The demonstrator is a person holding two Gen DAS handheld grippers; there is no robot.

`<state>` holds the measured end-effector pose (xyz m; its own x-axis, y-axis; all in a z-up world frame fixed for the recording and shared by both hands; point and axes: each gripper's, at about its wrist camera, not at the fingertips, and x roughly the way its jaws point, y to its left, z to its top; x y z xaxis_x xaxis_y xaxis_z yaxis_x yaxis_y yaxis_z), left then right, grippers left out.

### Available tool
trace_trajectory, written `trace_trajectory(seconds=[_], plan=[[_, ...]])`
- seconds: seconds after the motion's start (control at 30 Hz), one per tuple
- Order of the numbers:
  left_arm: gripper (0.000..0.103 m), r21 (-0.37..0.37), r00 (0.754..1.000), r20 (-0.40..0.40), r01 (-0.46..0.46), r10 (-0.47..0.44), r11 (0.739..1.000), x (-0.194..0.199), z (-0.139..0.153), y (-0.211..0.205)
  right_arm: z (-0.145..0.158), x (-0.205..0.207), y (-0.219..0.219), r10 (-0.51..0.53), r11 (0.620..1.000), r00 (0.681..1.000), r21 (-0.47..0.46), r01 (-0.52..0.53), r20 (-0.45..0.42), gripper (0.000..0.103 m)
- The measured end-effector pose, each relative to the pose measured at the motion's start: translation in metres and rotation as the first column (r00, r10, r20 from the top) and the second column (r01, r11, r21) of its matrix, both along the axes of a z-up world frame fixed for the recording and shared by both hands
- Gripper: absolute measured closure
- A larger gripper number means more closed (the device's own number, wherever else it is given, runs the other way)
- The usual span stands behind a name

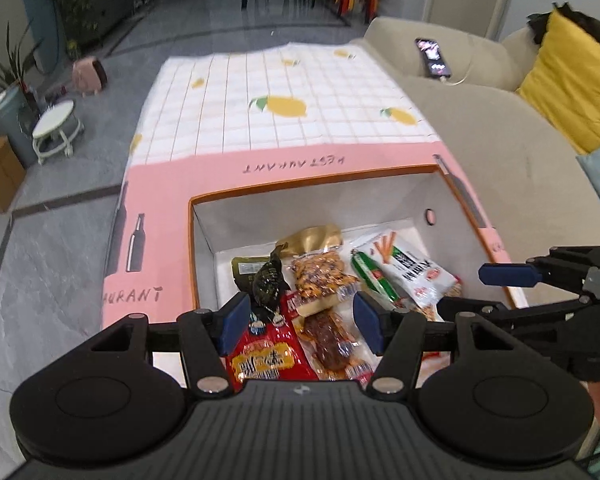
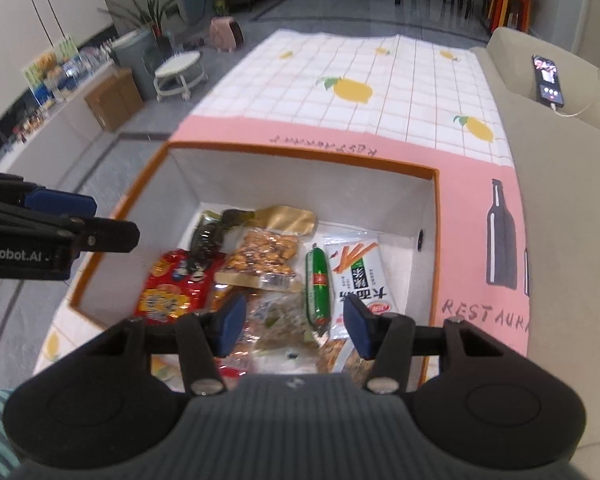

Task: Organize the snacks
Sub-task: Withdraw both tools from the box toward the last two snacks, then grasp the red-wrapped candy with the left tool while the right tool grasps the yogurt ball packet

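The snacks lie together in the white-walled, orange-rimmed open cardboard box (image 2: 300, 162), which stands on a tablecloth (image 2: 380, 80) with a pink border and a white lemon-print grid. On the box floor are a red printed crisp packet (image 2: 168, 292), a clear pack of brown nut brittle (image 2: 260, 260), a green sausage stick (image 2: 318, 284), a white packet printed with orange sticks (image 2: 356, 268), a gold foil pouch (image 2: 288, 218) and a dark olive pouch (image 1: 266, 280), some overlapping. No snack shows on the cloth outside the box in either view, so the gathering looks largely done; whether tidier arranging or more items off-frame remain cannot be told.

The left gripper (image 1: 300, 320) hovers above the near side of the box, its blue-padded jaws about half apart and empty, the packets visible below the gap. The right gripper (image 2: 294, 326) hangs likewise over the box, jaws parted a little less, gripping nothing.

Beside the table a beige sofa (image 1: 480, 152) carries a phone (image 1: 432, 58) on its arm and a yellow cushion (image 1: 568, 80).
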<state>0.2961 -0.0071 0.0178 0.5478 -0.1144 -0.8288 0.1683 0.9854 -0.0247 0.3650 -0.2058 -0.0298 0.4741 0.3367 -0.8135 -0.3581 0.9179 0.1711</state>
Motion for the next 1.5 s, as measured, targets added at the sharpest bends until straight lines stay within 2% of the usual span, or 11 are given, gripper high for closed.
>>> trace_trajectory(seconds=[0.17, 0.33, 0.47, 0.7, 0.83, 1.07, 1.27, 1.5], plan=[[0.033, 0.009, 0.997, 0.075, -0.001, 0.0, 1.0, -0.048, 0.012, -0.001, 0.023, -0.048, -0.01, -0.034, 0.999, 0.994, 0.037, 0.03, 0.105, 0.05], [0.033, -0.011, 0.994, 0.102, -0.031, 0.032, 0.999, -0.089, 0.012, 0.008, 0.03, -0.099, -0.02, -0.089, 0.994, 0.977, 0.081, 0.074, 0.194, 0.05], [0.033, -0.034, 0.993, 0.083, -0.079, 0.082, 0.996, -0.113, 0.003, 0.021, 0.022, -0.133, -0.025, -0.15, 0.985, 0.966, 0.121, 0.127, 0.21, 0.048], [0.033, -0.053, 0.983, 0.01, -0.184, 0.184, 0.982, -0.141, -0.03, 0.045, -0.006, -0.186, -0.03, -0.24, 0.968, 0.94, 0.127, 0.215, 0.241, 0.047], [0.032, -0.066, 0.963, -0.038, -0.267, 0.265, 0.961, -0.148, -0.053, 0.06, -0.03, -0.208, -0.032, -0.305, 0.951, 0.926, 0.128, 0.282, 0.223, 0.047], [0.032, -0.079, 0.93, -0.127, -0.356, 0.345, 0.931, -0.144, -0.095, 0.075, -0.071, -0.207, -0.029, -0.326, 0.944, 0.939, 0.091, 0.317, 0.109, 0.045], [0.032, 0.039, 0.935, -0.146, -0.32, 0.322, 0.947, -0.139, -0.126, 0.075, -0.092, -0.2, -0.027, -0.32, 0.946, 0.947, 0.067, 0.317, 0.039, 0.041], [0.032, 0.06, 0.951, -0.162, -0.258, 0.265, 0.964, -0.13, -0.144, 0.07, -0.106, -0.189, -0.025, -0.322, 0.944, 0.946, 0.065, 0.323, -0.022, 0.039]])
